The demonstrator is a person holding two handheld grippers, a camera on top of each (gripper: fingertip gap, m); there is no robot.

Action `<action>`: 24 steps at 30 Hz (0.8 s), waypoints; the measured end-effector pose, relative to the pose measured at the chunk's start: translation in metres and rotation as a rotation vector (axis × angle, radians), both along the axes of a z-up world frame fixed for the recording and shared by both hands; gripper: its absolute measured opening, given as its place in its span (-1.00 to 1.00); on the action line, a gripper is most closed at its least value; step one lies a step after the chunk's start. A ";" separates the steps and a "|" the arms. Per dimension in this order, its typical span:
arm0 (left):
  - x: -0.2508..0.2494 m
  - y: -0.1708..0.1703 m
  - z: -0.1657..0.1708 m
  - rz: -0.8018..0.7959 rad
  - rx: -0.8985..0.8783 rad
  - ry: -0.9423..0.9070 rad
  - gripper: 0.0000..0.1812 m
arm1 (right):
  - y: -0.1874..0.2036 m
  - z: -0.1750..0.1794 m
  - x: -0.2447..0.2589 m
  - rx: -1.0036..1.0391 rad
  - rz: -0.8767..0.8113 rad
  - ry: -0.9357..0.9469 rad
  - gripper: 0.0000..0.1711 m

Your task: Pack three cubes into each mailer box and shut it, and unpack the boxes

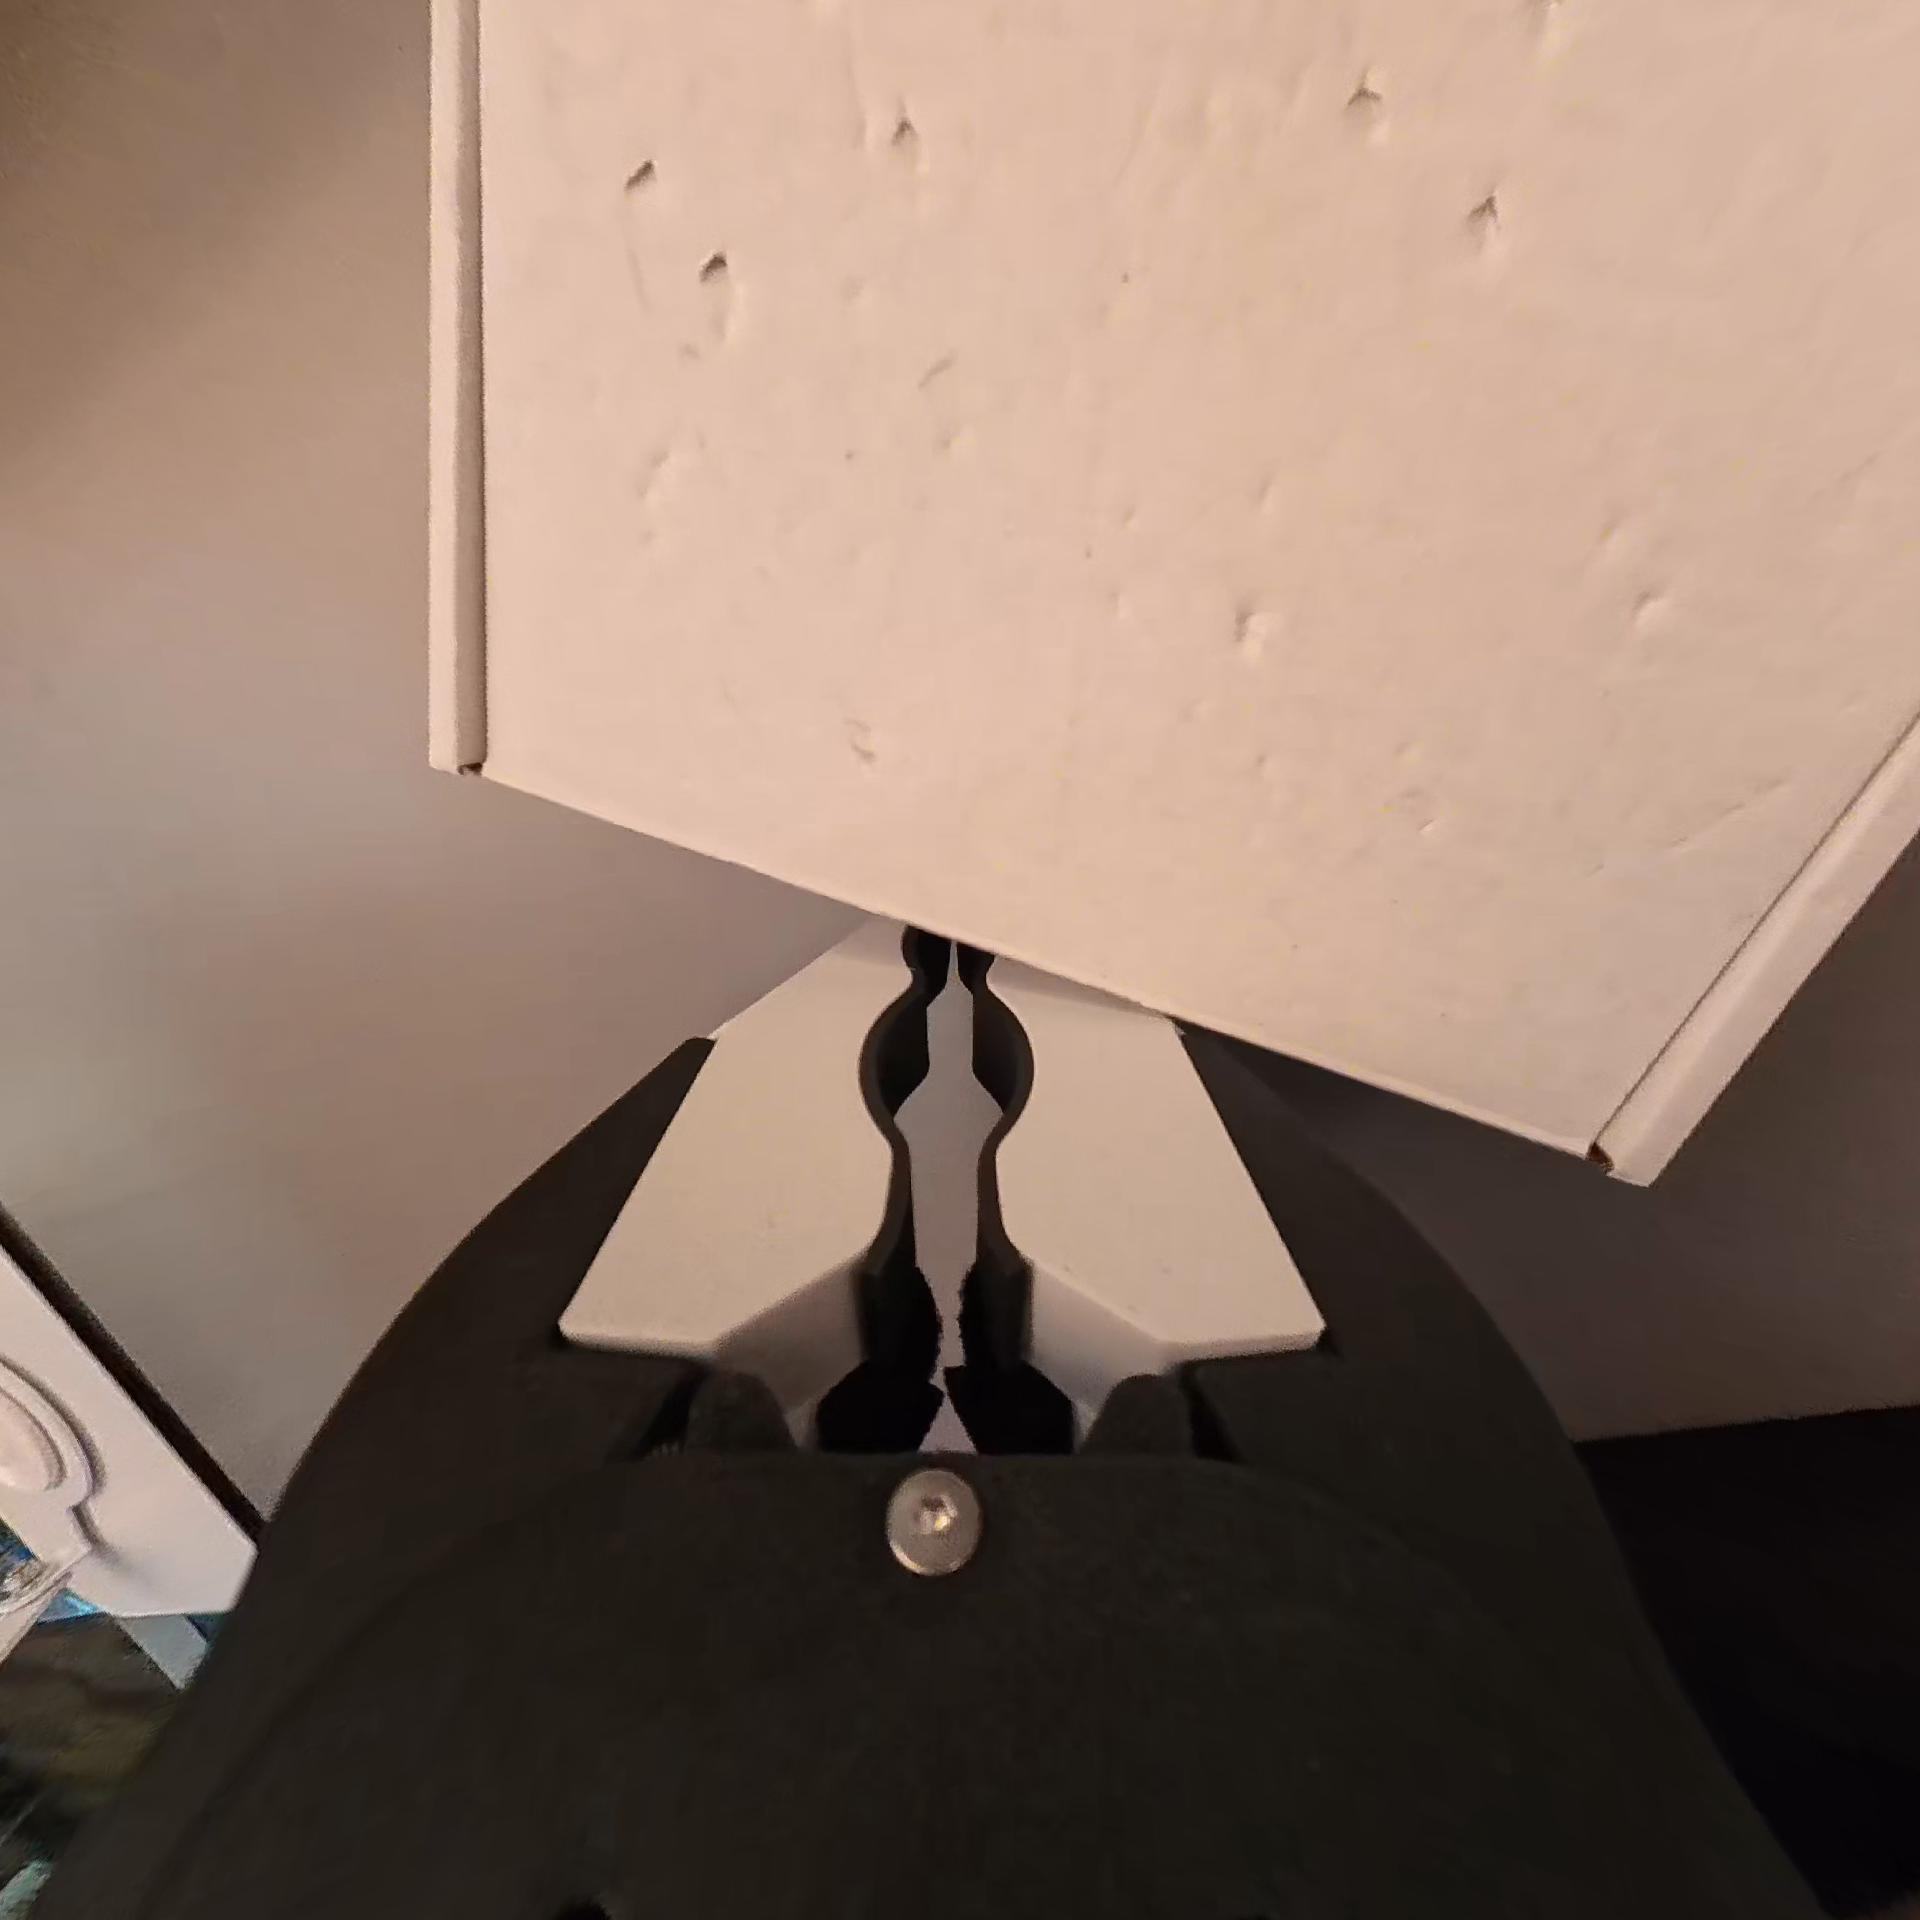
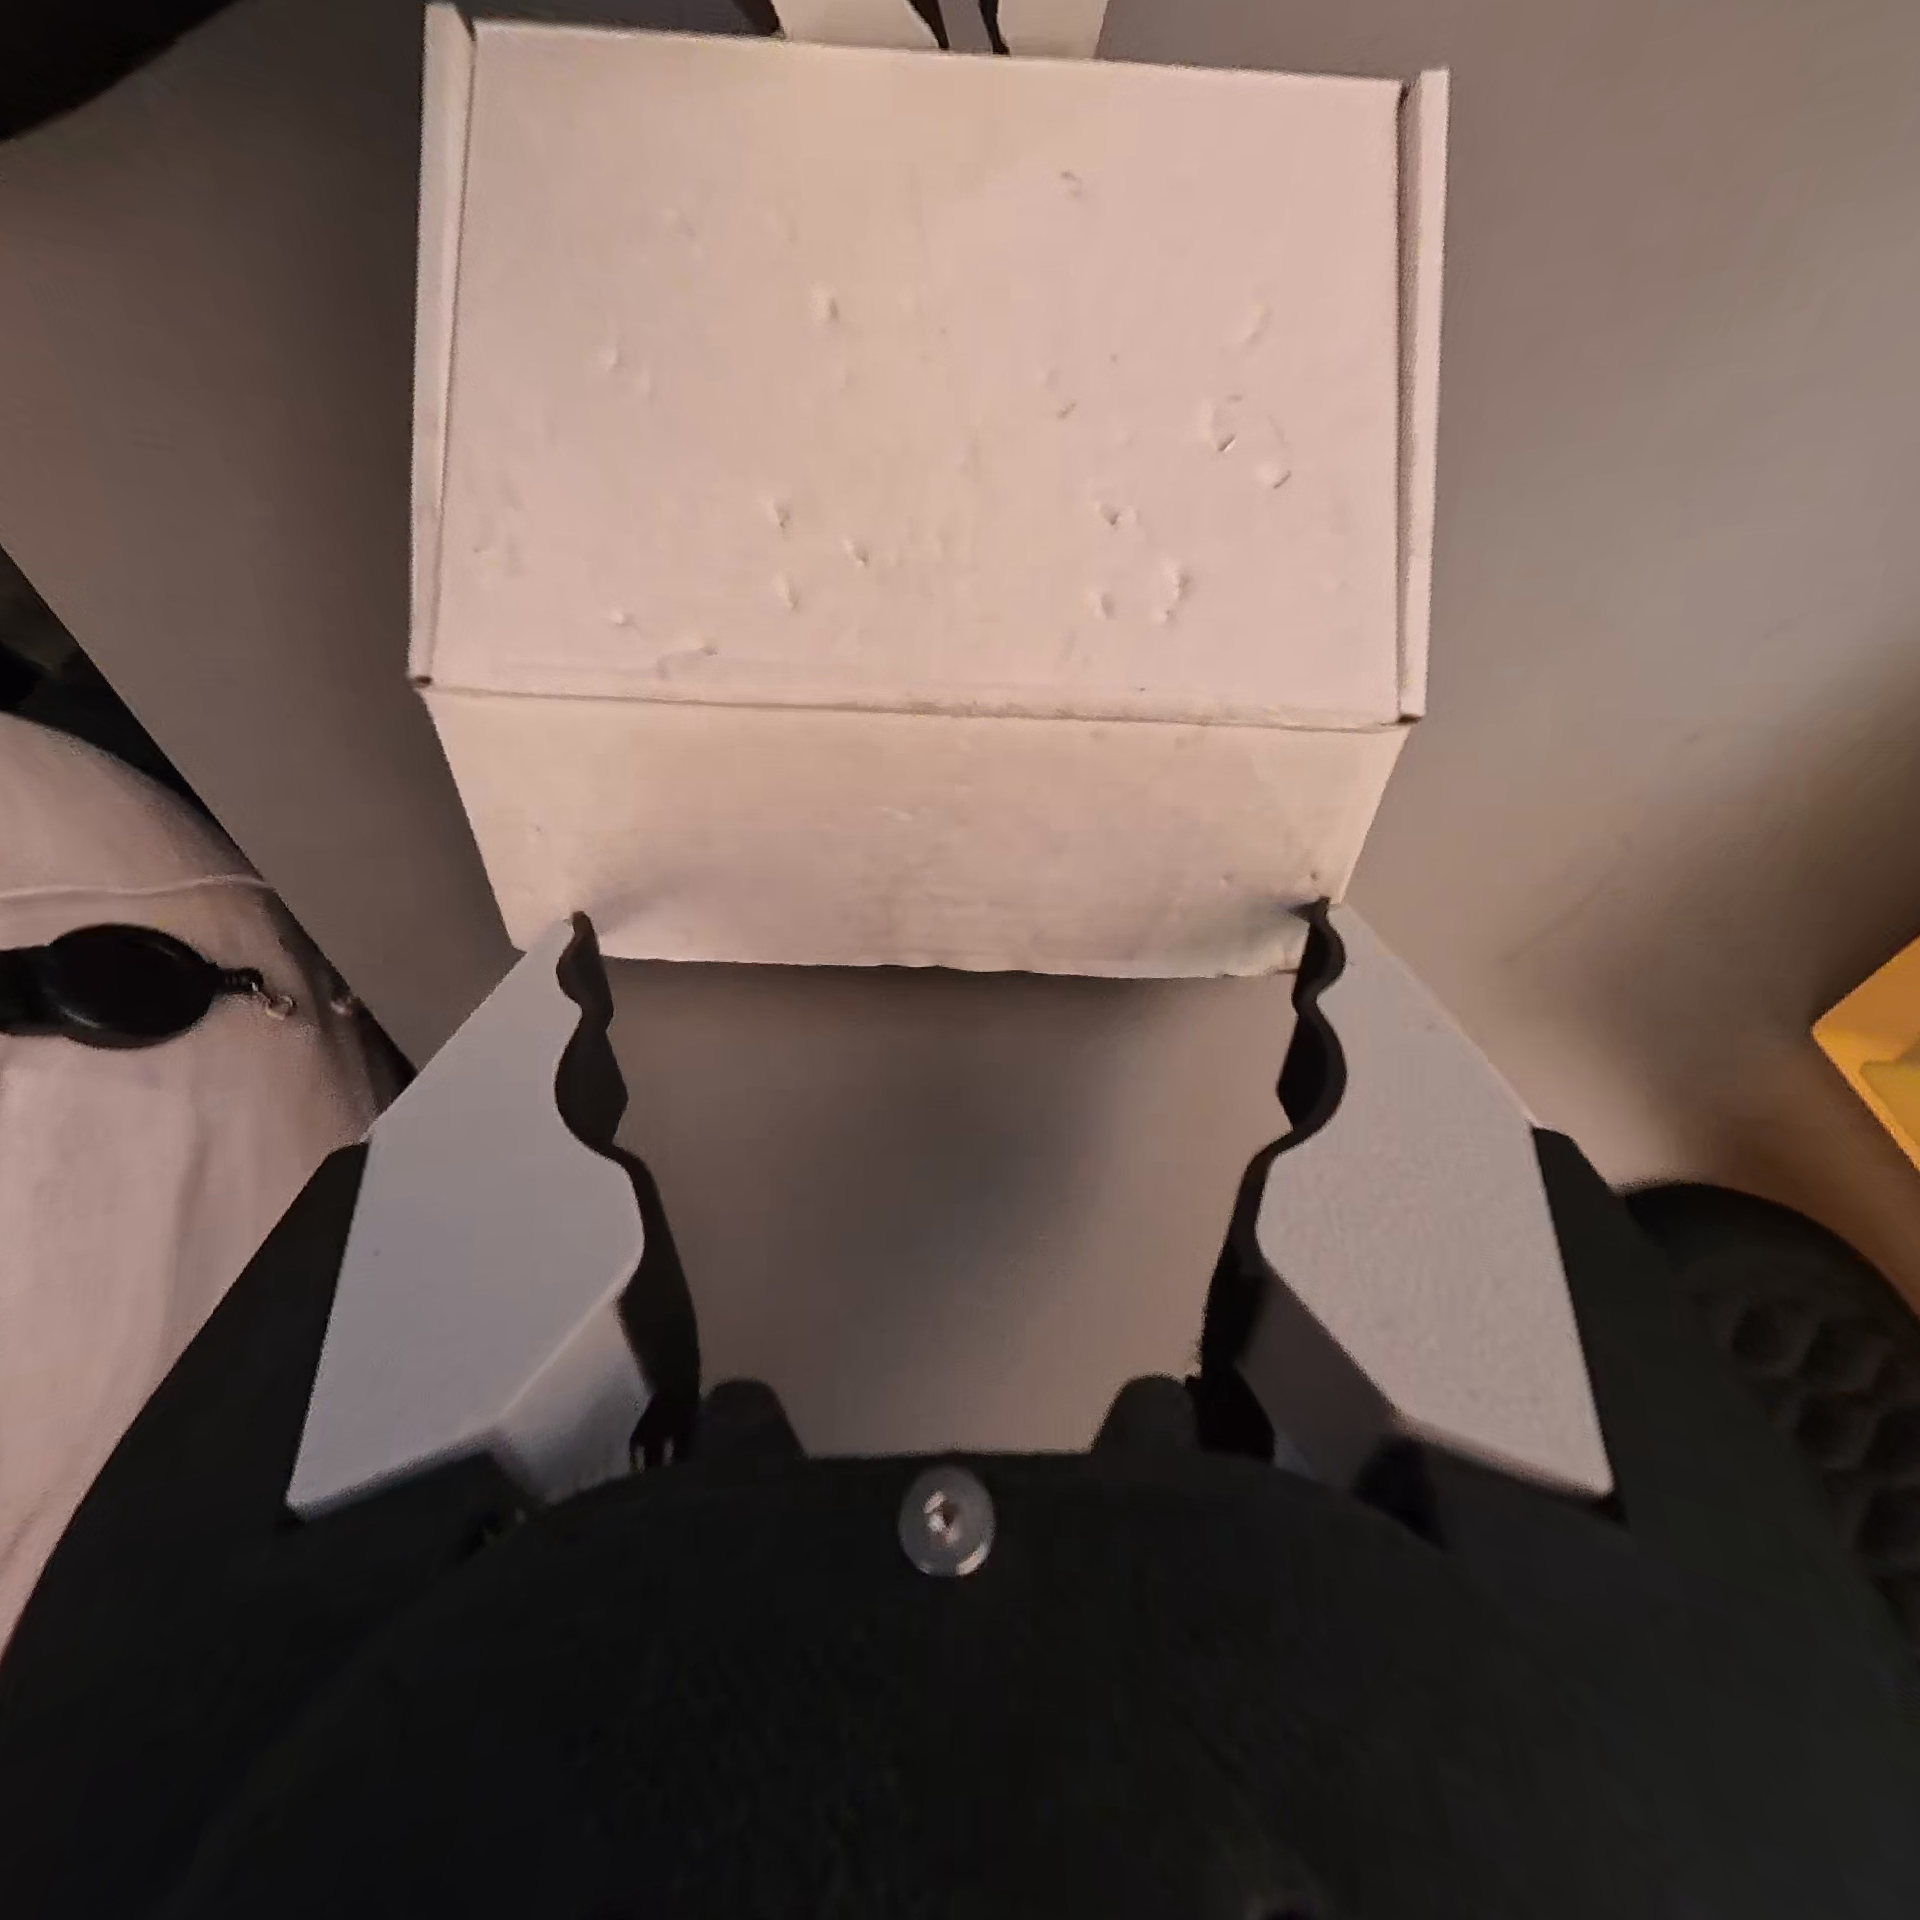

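A white mailer box (image 2: 914,416) stands shut on the grey table, its lid full of small dents. My right gripper (image 2: 948,920) is open wide, with both fingertips (image 2: 582,935) right at the lower corners of the box's near wall. In the left wrist view the same box (image 1: 1143,468) fills the upper frame, turned at an angle. My left gripper (image 1: 945,951) is shut and empty, its tips against the box's near edge. It also shows in the right wrist view (image 2: 935,21) at the box's far side. No cubes are in view.
A yellow object (image 2: 1870,1060) lies at the right edge of the table. A person's white clothing with a black badge reel (image 2: 104,997) is at the left. A white panel-like object (image 1: 94,1455) sits at the lower left of the left wrist view. Across from one pair of fingers to the other is roughly 15 centimeters.
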State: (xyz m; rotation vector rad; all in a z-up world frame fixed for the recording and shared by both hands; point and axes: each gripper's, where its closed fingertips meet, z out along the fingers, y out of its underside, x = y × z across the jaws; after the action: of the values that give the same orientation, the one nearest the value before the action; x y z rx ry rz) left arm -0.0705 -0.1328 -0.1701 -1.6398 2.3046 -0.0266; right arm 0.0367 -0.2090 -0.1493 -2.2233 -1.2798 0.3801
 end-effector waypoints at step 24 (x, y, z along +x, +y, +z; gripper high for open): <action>0.009 -0.001 0.000 0.030 -0.050 -0.064 -1.00 | 0.002 -0.003 0.002 -0.129 -0.078 -0.153 0.51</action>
State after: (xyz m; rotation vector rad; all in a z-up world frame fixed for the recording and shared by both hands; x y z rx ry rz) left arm -0.0615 -0.1339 -0.1700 -1.6723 2.2483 -0.1290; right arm 0.0386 -0.2067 -0.1522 -2.4438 -1.2733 0.2750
